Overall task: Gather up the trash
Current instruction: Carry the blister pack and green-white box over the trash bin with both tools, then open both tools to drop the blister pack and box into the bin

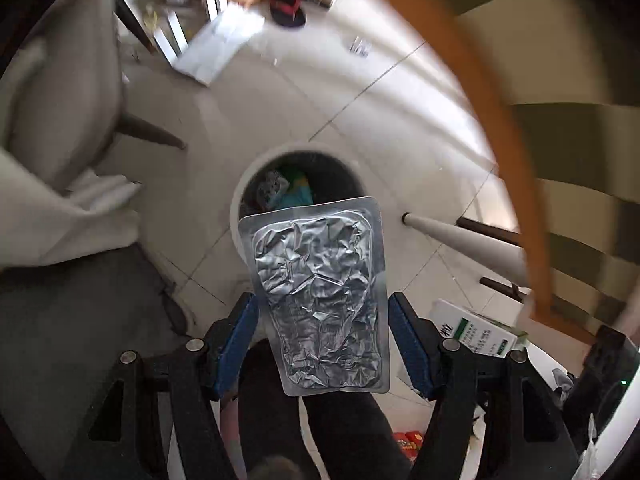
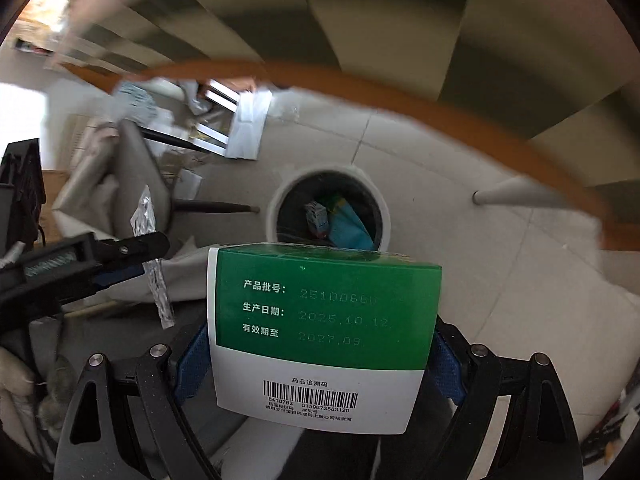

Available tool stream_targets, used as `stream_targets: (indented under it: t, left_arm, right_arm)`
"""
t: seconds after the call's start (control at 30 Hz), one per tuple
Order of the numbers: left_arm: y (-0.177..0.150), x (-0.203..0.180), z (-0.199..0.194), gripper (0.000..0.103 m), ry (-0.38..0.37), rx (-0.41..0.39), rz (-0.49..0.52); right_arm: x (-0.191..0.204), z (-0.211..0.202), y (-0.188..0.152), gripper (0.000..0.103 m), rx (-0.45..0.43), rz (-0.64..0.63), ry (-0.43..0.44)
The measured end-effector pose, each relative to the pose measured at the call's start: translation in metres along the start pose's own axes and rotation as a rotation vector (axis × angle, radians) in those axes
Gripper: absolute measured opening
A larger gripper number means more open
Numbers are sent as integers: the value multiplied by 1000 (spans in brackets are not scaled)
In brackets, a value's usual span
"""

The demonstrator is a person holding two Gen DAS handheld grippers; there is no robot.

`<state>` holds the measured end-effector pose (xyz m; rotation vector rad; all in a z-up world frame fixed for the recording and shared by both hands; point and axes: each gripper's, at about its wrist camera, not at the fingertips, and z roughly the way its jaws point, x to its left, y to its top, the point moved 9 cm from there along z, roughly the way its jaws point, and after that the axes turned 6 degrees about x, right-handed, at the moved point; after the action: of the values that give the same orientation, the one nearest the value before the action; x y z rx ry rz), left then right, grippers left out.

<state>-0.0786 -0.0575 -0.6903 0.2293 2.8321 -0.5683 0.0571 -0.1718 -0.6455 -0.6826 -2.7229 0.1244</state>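
Left wrist view: the left tool [image 1: 322,344] has its blue pads [image 1: 240,340] at the two long edges of a foil pack [image 1: 320,296]; the pads look to touch the pack, so the tool is grasping it.
Foil pack: flat, silver and wrinkled, with a clear sealed border; its far end lies over the near rim of the bin [image 1: 298,184] in this view.
Bin: round and white with a dark inside, standing on the tiled floor [image 1: 340,92]; some blue and green trash [image 1: 294,194] lies in it.
Right wrist view: the right tool [image 2: 320,356] is clenched on a box [image 2: 320,332] between its blue pads [image 2: 192,360].
Box: green above and white below, with printed dates and a barcode; it is held just before the bin [image 2: 328,212], its top edge covering the near rim.
Left tool, from the right view: it is to the left of the bin [image 2: 120,256], with the foil pack [image 2: 154,264] seen on edge.
Beside the bin: a gray chair [image 1: 64,120] on its left, a white leg [image 1: 464,240] on its right.
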Motion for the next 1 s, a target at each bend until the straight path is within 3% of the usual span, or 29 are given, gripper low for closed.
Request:
stream_targets:
  t: [0.07, 0.17, 0.2, 0.37, 0.47, 0.53, 0.7, 1.0]
  left_arm:
    - [17, 12, 34, 71, 14, 15, 1]
    - [35, 29, 70, 99, 39, 5, -4]
    - [40, 34, 79, 101, 54, -1, -5]
    - [49, 57, 91, 101, 228, -117, 36]
    - [47, 62, 89, 101, 302, -201, 56]
    - [43, 66, 88, 101, 355, -214, 63]
    - [28, 66, 87, 101, 370, -196, 64]
    - [-1, 61, 55, 101, 378, -192, 34]
  right_arm:
    - [-8, 41, 6, 91, 2, 3, 1]
    - [-17, 95, 21, 93, 10, -12, 11]
    - [-22, 111, 28, 93, 7, -8, 24]
    - [-42, 160, 41, 100, 52, 8, 38]
    - [-52, 168, 44, 100, 40, -18, -59]
    - [-55, 170, 45, 100, 46, -31, -111]
    - [-57, 163, 48, 100, 46, -55, -232]
    - [-44, 132, 43, 100, 36, -77, -248]
